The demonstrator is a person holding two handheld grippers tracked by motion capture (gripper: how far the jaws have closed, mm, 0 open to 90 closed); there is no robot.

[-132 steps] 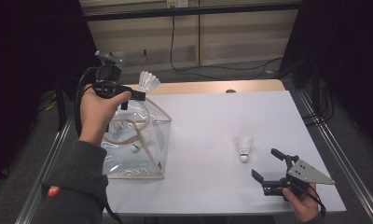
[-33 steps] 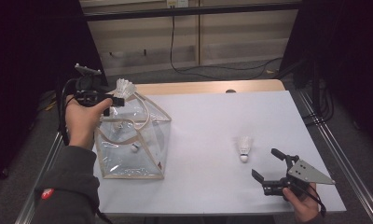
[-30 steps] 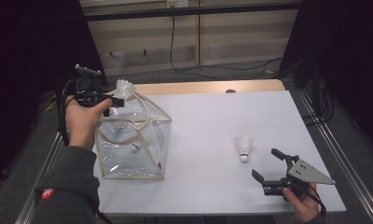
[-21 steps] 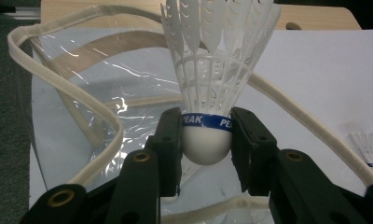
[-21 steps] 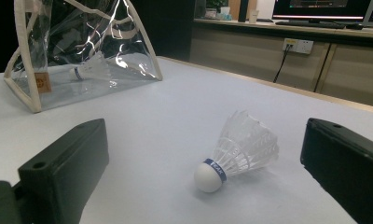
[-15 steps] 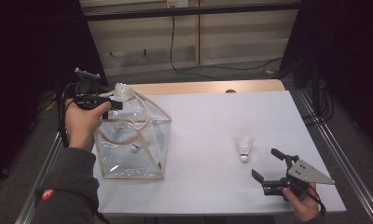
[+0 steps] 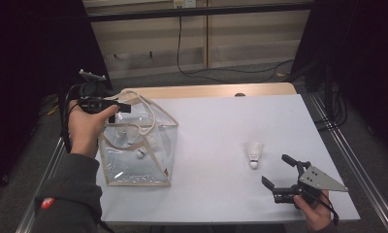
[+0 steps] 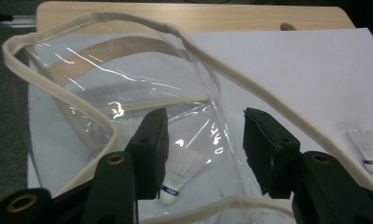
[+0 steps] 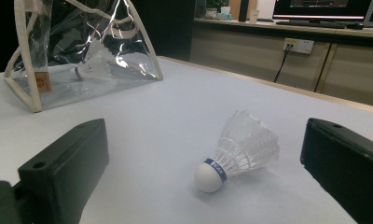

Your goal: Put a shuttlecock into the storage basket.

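A clear plastic bag (image 7: 138, 145) with cream trim stands open at the table's left. My left gripper (image 7: 124, 106) hovers over its mouth. Its jaws have just been opening and nothing is between them (image 8: 203, 126). Two white shuttlecocks lie inside the bag, one (image 7: 126, 131) below the gripper and one (image 7: 140, 153) nearer the front. In the left gripper view a shuttlecock (image 8: 180, 175) shows through the plastic (image 8: 128, 88). Another shuttlecock (image 7: 253, 154) lies on the white table, just ahead of my open right gripper (image 7: 279, 172). It sits between and beyond those jaws (image 9: 205, 135), untouched (image 9: 238, 151).
The white tabletop (image 7: 221, 121) has a wooden strip (image 7: 206, 91) along its far edge. Metal rails (image 7: 347, 160) run down both sides. The bag (image 9: 82, 46) stands far off in the right gripper view. Cables lie on the floor behind the table.
The left gripper held a shuttlecock over the bag's mouth. Its jaws have opened and the shuttlecock now lies inside the bag. The right gripper has not moved.
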